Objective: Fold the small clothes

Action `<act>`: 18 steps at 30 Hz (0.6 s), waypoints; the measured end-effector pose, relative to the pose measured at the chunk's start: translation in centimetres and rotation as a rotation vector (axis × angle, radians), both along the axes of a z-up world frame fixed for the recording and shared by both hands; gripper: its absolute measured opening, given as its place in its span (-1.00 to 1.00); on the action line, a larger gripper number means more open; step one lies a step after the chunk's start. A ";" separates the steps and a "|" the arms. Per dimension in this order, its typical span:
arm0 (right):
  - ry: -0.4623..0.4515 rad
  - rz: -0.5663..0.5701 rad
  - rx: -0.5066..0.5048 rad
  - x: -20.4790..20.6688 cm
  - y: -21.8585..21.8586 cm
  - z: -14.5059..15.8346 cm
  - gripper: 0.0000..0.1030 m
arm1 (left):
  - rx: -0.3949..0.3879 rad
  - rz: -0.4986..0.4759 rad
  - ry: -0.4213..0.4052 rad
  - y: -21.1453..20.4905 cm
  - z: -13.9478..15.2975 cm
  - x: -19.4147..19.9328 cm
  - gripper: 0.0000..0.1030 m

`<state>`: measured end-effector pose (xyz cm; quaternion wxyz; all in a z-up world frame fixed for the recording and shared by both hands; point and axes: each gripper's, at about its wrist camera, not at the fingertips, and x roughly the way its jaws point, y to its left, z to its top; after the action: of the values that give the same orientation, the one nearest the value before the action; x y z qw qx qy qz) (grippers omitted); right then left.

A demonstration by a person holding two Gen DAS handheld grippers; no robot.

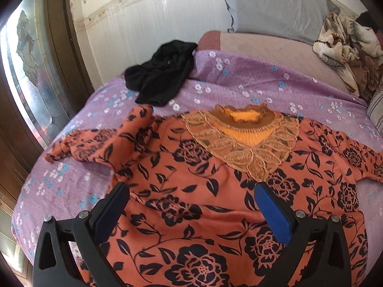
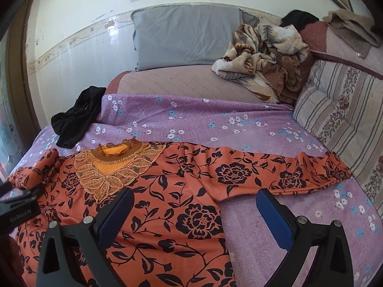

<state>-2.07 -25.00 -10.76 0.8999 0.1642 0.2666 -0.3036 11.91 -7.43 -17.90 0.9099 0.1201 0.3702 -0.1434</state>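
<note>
- Orange floral top (image 1: 191,191) lies flat on purple bedsheet (image 1: 239,81), collar at 12 o'clock.
- Left gripper (image 1: 191,189) spread wide, empty, over the chest.
- Right gripper (image 2: 194,196) spread wide, empty, over the top's right edge.
- Black garment (image 1: 160,79) at 11 o'clock, apart.

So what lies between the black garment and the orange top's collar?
Only bare purple flowered sheet separates the black garment from the orange top's collar, clearest in the right wrist view.
</note>
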 end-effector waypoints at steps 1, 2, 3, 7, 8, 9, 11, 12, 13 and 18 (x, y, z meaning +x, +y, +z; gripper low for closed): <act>-0.006 -0.018 0.048 -0.2 -1.4 -0.2 1.00 | -0.002 -0.011 0.053 -0.2 -1.0 0.5 1.00; -0.012 -0.041 0.106 -0.5 -3.0 -0.6 0.99 | 0.002 -0.016 0.105 -0.5 -2.0 1.0 1.00; -0.021 -0.068 0.174 -0.9 -4.7 -1.0 0.99 | 0.012 -0.017 0.148 -0.7 -3.1 1.3 1.00; -0.133 -0.189 0.502 -4.2 -12.7 -3.9 0.98 | 0.050 -0.025 0.269 -1.5 -6.5 1.7 1.00; -0.184 -0.226 0.597 -5.4 -14.6 -4.8 0.96 | 0.054 -0.032 0.303 -1.5 -7.2 1.9 1.00; -0.242 -0.267 0.693 -6.7 -16.4 -5.9 0.89 | 0.056 -0.038 0.341 -1.6 -8.0 2.0 1.00; -0.343 -0.351 0.849 -9.2 -19.8 -8.0 0.71 | 0.030 -0.037 0.344 -1.4 -8.2 1.8 1.00; -0.383 -0.396 0.900 -10.5 -21.4 -8.8 0.54 | 0.031 -0.036 0.344 -1.4 -8.2 1.6 1.00; -0.416 -0.448 0.929 -11.9 -23.0 -9.6 0.41 | 0.035 -0.037 0.345 -1.5 -8.2 1.5 1.00; -0.539 -0.718 0.955 -18.4 -29.2 -12.6 0.24 | 0.032 -0.022 0.301 -1.5 -8.7 0.4 1.00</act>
<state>-20.49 -54.25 -23.36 0.6060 0.6947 0.0660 -0.3819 12.27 -8.97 -26.58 0.8405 0.1160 0.5033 -0.1638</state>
